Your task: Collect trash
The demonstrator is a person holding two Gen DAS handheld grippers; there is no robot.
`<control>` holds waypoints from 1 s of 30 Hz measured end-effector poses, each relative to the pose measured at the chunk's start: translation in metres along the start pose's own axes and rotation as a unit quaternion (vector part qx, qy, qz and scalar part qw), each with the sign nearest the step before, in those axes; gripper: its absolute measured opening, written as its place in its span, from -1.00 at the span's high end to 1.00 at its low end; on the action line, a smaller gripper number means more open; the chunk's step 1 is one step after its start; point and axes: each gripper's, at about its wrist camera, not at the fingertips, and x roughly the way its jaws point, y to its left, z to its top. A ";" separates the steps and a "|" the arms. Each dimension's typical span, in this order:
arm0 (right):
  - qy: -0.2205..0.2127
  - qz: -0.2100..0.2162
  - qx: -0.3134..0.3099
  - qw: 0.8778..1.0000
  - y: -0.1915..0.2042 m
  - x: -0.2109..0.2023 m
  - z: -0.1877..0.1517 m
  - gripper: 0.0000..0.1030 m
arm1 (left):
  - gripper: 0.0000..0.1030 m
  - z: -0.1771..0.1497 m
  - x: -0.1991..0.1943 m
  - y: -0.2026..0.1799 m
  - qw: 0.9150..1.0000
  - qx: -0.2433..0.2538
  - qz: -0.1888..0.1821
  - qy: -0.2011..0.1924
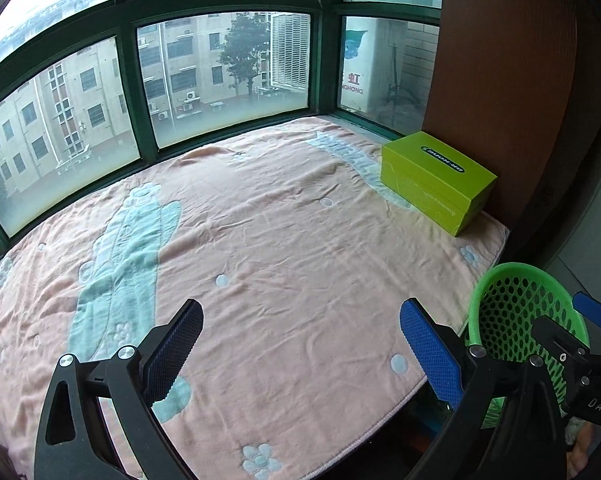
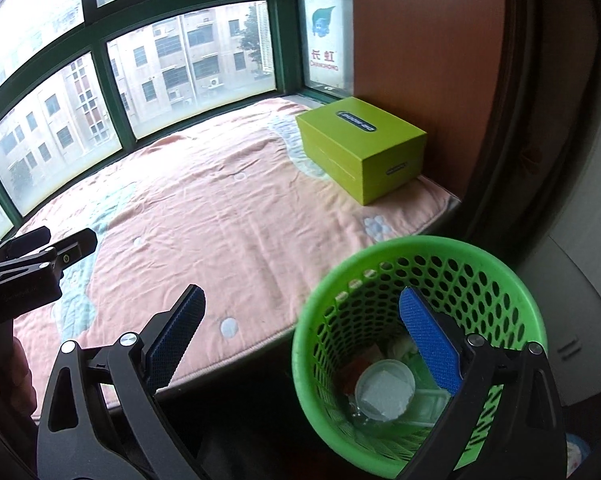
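A green perforated trash basket point(image 2: 500, 280) stands on the floor by the near right corner of the blanket-covered ledge; it also shows in the left wrist view point(image 1: 496, 280). Inside lie a clear plastic cup point(image 2: 384, 390) and some crumpled scraps. My right gripper point(image 2: 300, 320) is open and empty, hovering over the basket's left rim, its right finger point(image 2: 428, 344) above the basket's mouth. My left gripper point(image 1: 300, 332) is open and empty above the pink blanket point(image 1: 280, 240); it also shows at the left edge of the right wrist view point(image 2: 60, 248).
A lime-green box point(image 1: 436, 180) sits at the ledge's far right corner against a brown wooden panel point(image 1: 500, 80); the box also shows in the right wrist view point(image 2: 360, 144). Green-framed windows point(image 1: 220, 80) run behind the ledge. The blanket's near edge overhangs the ledge.
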 end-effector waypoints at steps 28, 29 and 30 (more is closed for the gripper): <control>-0.016 0.022 -0.037 0.999 0.052 0.016 0.011 -0.90 | -0.86 -0.020 -0.020 0.074 0.994 -0.067 0.090 -0.009; -0.017 0.023 -0.036 0.999 0.052 0.016 0.011 -0.90 | -0.86 -0.020 -0.020 0.075 0.993 -0.067 0.093 -0.010; -0.017 0.024 -0.036 0.999 0.052 0.016 0.011 -0.90 | -0.86 -0.020 -0.021 0.076 0.993 -0.068 0.098 -0.011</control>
